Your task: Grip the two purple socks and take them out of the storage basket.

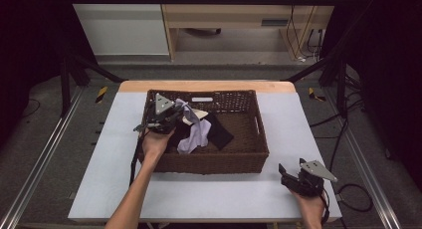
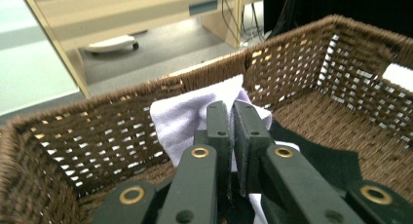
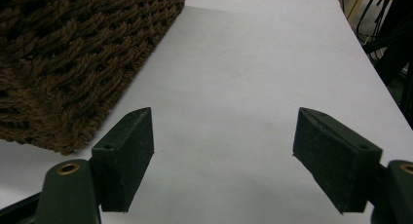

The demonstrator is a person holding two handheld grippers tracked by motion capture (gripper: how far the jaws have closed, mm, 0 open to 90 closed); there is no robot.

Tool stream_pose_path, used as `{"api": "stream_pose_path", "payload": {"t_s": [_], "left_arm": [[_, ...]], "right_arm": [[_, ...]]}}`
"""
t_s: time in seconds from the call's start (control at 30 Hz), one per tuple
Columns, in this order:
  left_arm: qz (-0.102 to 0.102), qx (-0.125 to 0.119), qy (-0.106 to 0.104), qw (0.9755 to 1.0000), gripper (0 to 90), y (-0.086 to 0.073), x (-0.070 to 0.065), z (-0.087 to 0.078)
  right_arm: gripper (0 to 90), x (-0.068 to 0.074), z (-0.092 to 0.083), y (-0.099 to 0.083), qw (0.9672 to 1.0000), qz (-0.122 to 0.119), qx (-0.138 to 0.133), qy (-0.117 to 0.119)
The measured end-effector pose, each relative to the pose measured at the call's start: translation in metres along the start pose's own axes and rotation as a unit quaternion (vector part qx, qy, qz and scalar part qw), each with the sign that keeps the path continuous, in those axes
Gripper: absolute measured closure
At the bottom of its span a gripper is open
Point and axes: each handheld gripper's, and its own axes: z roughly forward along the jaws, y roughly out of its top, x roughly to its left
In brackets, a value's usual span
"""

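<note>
- The table (image 1: 199, 199) is white, and it carries 1 basket (image 1: 209, 162) in the middle.
- The basket is brown wicker with high walls. Inside lie a black cloth (image 1: 219, 132), a pale piece (image 1: 199, 113) near the far wall, and a lilac cloth (image 1: 195, 134).
- The lilac cloth hangs from the left gripper (image 1: 166, 114) in the left part of the basket. Its long axis runs down and toward the near wall, and its low end touches the black cloth.
- In the left gripper view the cloth (image 2: 185, 117) is between the 2 pads (image 2: 246, 136), with its fold rising just past the tips. The jaws are pressed together on it, so the grip looks firm.
- The left hand (image 1: 157, 142) is the near one to the cloth, right over the basket's left wall. I judge the next move is a lift up and out over this wall.
- The right gripper (image 1: 298, 179) rests on the table near the basket's right near corner, well apart from the cloth. Its jaws stand wide and hold nothing (image 3: 224, 160).
</note>
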Motion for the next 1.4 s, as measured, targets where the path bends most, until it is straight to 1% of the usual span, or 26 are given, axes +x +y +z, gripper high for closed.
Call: {"api": "stream_pose_path", "payload": {"t_s": [0.07,0.13,0.2,0.27,0.3,0.33,0.43,0.53,0.57,0.63,0.67,0.7,0.73,0.77,0.8,0.83,0.9,0.97,1.03,1.1,1.13,1.2,1.3,1.33,1.37,1.4], "left_arm": [[0.003,-0.01,0.0,0.9999,85.2,0.003,0.0,-0.006],[0.001,-0.022,-0.007,0.9997,85.2,0.007,0.001,-0.014],[0.005,-0.045,-0.012,0.9989,85.2,0.014,0.0,-0.028],[0.006,-0.048,-0.014,0.9987,85.2,0.016,0.0,-0.033],[0.011,-0.061,-0.018,0.9979,85.2,0.02,-0.002,-0.041],[0.011,-0.061,-0.018,0.9979,85.2,0.02,-0.002,-0.041],[0.019,-0.079,-0.028,0.9963,85.1,0.027,-0.007,-0.057],[0.024,-0.096,-0.041,0.9943,85.1,0.031,-0.012,-0.073],[0.029,-0.102,-0.045,0.9933,85.1,0.033,-0.012,-0.077],[0.029,-0.104,-0.055,0.9926,85.1,0.034,-0.014,-0.086],[0.022,-0.102,-0.069,0.9922,85.1,0.035,-0.015,-0.095],[0.022,-0.102,-0.069,0.9922,85.1,0.035,-0.015,-0.095],[0.031,-0.111,-0.073,0.9906,85.1,0.036,-0.015,-0.104],[0.031,-0.111,-0.073,0.9906,85.1,0.036,-0.015,-0.104],[0.03,-0.113,-0.084,0.9896,85.1,0.035,-0.017,-0.114],[0.03,-0.113,-0.084,0.9896,85.0,0.035,-0.017,-0.114],[0.035,-0.119,-0.092,0.9881,85.0,0.035,-0.018,-0.128],[0.036,-0.119,-0.094,0.9878,85.0,0.035,-0.019,-0.131],[0.043,-0.123,-0.095,0.9869,84.9,0.035,-0.02,-0.139],[0.044,-0.126,-0.103,0.9857,84.9,0.033,-0.022,-0.148],[0.05,-0.13,-0.102,0.985,84.9,0.033,-0.023,-0.151],[0.054,-0.129,-0.114,0.9835,84.7,0.029,-0.027,-0.161],[0.057,-0.127,-0.119,0.9831,84.7,0.026,-0.03,-0.166],[0.056,-0.121,-0.124,0.9833,84.7,0.023,-0.033,-0.17],[0.061,-0.122,-0.124,0.9828,84.6,0.021,-0.034,-0.172],[0.059,-0.115,-0.132,0.9827,84.7,0.016,-0.038,-0.175]], "right_arm": [[22.9,0.0,0.0,0.0,1.0,0.0,0.0,-0.001],[23.1,0.0,0.0,0.0,1.0,0.0,0.0,-0.001],[22.9,0.0,0.001,0.0,1.0,-0.002,0.001,-0.001],[22.9,0.001,0.0,0.0,1.0,-0.002,0.002,-0.001],[22.9,0.001,0.001,0.0,1.0,-0.004,0.002,-0.001],[22.9,0.001,0.001,0.0,1.0,-0.004,0.002,-0.001],[22.8,0.0,0.001,0.0,1.0,-0.002,0.004,-0.001],[22.8,0.001,0.001,0.0,1.0,-0.002,0.005,-0.002],[22.8,0.001,0.001,0.0,1.0,-0.002,0.004,-0.002],[22.8,0.001,0.001,0.0,1.0,-0.002,0.003,-0.003],[22.8,0.0,0.001,0.0,1.0,-0.001,0.002,-0.003],[22.8,0.0,0.001,0.0,1.0,-0.001,0.002,-0.003],[22.8,0.0,0.001,0.0,1.0,-0.001,0.004,-0.004],[22.8,0.0,0.001,0.0,1.0,-0.001,0.004,-0.004],[22.8,0.0,0.001,0.0,1.0,-0.001,0.006,-0.004],[22.8,0.0,0.001,0.0,1.0,-0.001,0.006,-0.004],[22.8,0.0,0.001,0.0,1.0,-0.001,0.007,-0.004],[22.8,0.0,0.001,0.001,1.0,-0.001,0.007,-0.004],[22.8,0.0,0.002,0.0,1.0,-0.002,0.007,-0.004],[22.8,0.0,0.001,0.001,1.0,-0.001,0.007,-0.005],[22.8,0.0,0.001,0.0,1.0,-0.001,0.007,-0.005],[22.8,0.0,0.001,0.001,1.0,-0.001,0.007,-0.005],[22.9,0.0,0.001,0.001,1.0,-0.002,0.007,-0.005],[22.9,0.0,0.001,0.001,1.0,-0.002,0.007,-0.005],[22.9,0.0,0.002,0.001,1.0,-0.002,0.007,-0.005],[22.9,0.0,0.002,0.001,1.0,-0.002,0.007,-0.006]]}}
